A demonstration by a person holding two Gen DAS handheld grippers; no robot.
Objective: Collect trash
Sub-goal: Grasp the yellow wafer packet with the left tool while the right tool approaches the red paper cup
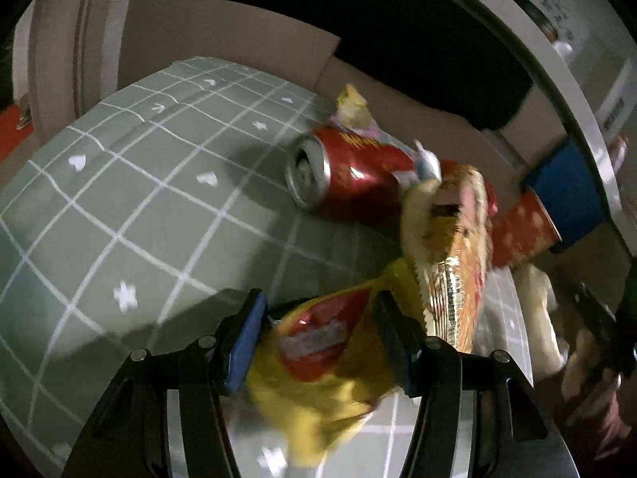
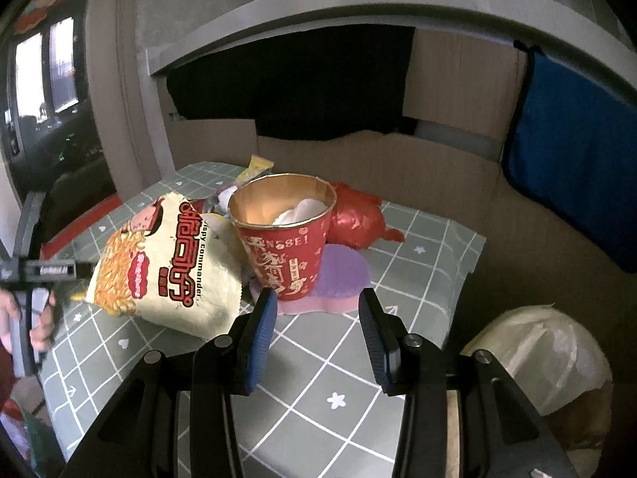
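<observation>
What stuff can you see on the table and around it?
tablecloth: one, grey-green with white grid, covers the table
paper cup: one, red and gold, upright on the table, something white inside
noodle snack bag: one, cream and red, left of the cup
drink can: one, red, lying on its side
yellow snack bag: one, yellow and red, between the left gripper's fingers
red plastic bag: one, behind the cup
purple mat: one, under the cup
bin: one, clear liner, right of the table
left gripper: black, blue pads
right gripper: open, empty
</observation>
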